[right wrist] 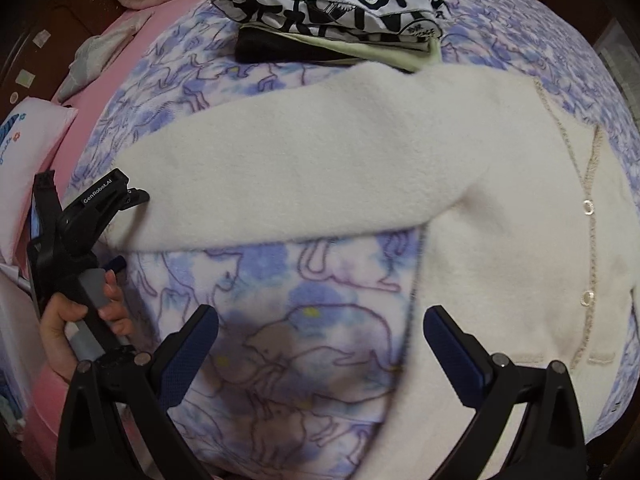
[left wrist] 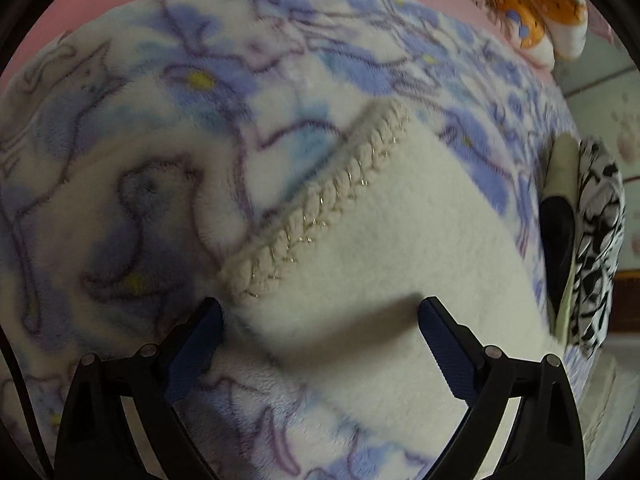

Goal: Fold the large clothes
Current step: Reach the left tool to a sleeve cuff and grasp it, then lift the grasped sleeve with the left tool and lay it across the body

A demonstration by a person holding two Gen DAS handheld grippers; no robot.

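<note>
A cream fleece cardigan (right wrist: 500,240) with braided trim and snap buttons lies flat on a blue-and-white animal-print blanket (right wrist: 304,344). One sleeve (right wrist: 280,176) stretches out to the left. In the left wrist view my left gripper (left wrist: 320,316) is open, its fingers on either side of the sleeve cuff (left wrist: 360,248) with its braided edge (left wrist: 320,204). In the right wrist view the left gripper (right wrist: 120,232) shows at the sleeve end, held by a hand. My right gripper (right wrist: 320,332) is open and empty above the blanket, just left of the cardigan's body.
A stack of folded clothes (right wrist: 340,12), black-and-white print on top, lies at the blanket's far side; it shows at the right in the left wrist view (left wrist: 592,240). A pink sheet (right wrist: 132,40), pillows (right wrist: 24,152) and a cartoon quilt (left wrist: 532,8) lie beyond.
</note>
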